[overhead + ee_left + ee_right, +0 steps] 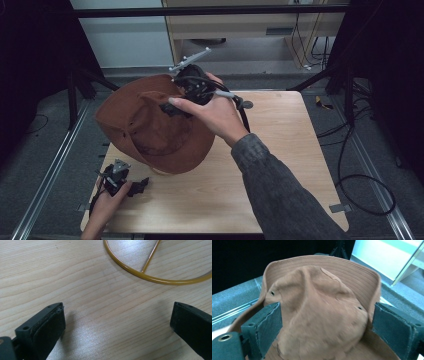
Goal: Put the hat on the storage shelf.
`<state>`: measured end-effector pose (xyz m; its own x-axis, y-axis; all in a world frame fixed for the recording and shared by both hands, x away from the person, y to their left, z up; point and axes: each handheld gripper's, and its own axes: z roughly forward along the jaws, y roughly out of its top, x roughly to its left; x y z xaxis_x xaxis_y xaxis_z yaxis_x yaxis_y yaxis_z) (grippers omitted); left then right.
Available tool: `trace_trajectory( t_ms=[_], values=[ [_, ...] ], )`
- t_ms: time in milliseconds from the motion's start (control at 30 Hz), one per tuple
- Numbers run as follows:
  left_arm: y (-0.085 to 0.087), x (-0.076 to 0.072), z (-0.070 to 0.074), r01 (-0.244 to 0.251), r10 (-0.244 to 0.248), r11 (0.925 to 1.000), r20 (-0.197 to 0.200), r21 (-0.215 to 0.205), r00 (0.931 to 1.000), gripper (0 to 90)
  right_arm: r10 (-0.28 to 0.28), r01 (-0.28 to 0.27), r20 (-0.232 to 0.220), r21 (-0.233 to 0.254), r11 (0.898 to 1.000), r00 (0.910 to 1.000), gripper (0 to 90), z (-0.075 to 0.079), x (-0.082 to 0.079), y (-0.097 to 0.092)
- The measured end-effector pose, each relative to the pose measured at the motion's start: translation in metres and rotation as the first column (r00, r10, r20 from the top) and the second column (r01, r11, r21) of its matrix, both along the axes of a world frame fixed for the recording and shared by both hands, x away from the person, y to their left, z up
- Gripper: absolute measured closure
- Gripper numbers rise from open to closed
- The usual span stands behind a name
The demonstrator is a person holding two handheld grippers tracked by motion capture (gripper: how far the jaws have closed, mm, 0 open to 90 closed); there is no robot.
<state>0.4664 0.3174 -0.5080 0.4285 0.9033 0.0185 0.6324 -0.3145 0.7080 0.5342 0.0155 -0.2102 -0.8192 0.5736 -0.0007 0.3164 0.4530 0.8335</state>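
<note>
Your right gripper [324,322], jaws wide apart, straddles the soft brown brimmed hat's [150,125] crown; your left gripper [117,322], also spread empty, sits well apart.

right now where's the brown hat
In the high view the brown hat sits tilted over the table's far left corner, with the right claw at its crown and the left claw just in front.

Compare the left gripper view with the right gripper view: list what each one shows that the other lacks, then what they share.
Left gripper view: bare wooden table and part of a yellow ring with a thin spoke lying on it. Right gripper view: a brown brimmed hat, its crown between the jaws, with grey floor behind. Shared: each looks along its own two black jaws, set wide apart.
</note>
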Motion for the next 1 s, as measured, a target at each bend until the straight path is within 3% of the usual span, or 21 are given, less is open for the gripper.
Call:
trace_trajectory(
  t_ms=[300, 533, 767, 1000],
  values=[
    [0.0, 0.0, 0.0, 0.0, 0.0, 1.0, 0.0, 0.001, 1.0, 0.0, -0.045, 0.044, 0.042, 0.011, 0.999, 0.9981, 8.6, -0.008, -0.018, -0.06],
    [0.0, 0.0, 0.0, -0.003, 0.003, 1.0, 0.005, 0.0, 1.0, 0.0, -0.139, 0.137, 0.082, 0.029, 0.99, 0.9869, 14.9, -0.021, -0.037, -0.118],
    [0.0, 0.0, 0.0, -0.001, 0.001, 1.0, 0.0, 0.002, 1.0, 0.0, -0.228, 0.227, 0.039, 0.027, 0.973, 0.9728, 16.5, -0.061, -0.05, -0.168],
    [0.0, 0.0, 0.0, 0.0, 0.0, 1.0, 0.0, 0.003, 1.0, 0.0, -0.276, 0.276, -0.007, 0.005, 0.961, 0.9611, 17.1, -0.104, -0.055, -0.194]
  ],
)
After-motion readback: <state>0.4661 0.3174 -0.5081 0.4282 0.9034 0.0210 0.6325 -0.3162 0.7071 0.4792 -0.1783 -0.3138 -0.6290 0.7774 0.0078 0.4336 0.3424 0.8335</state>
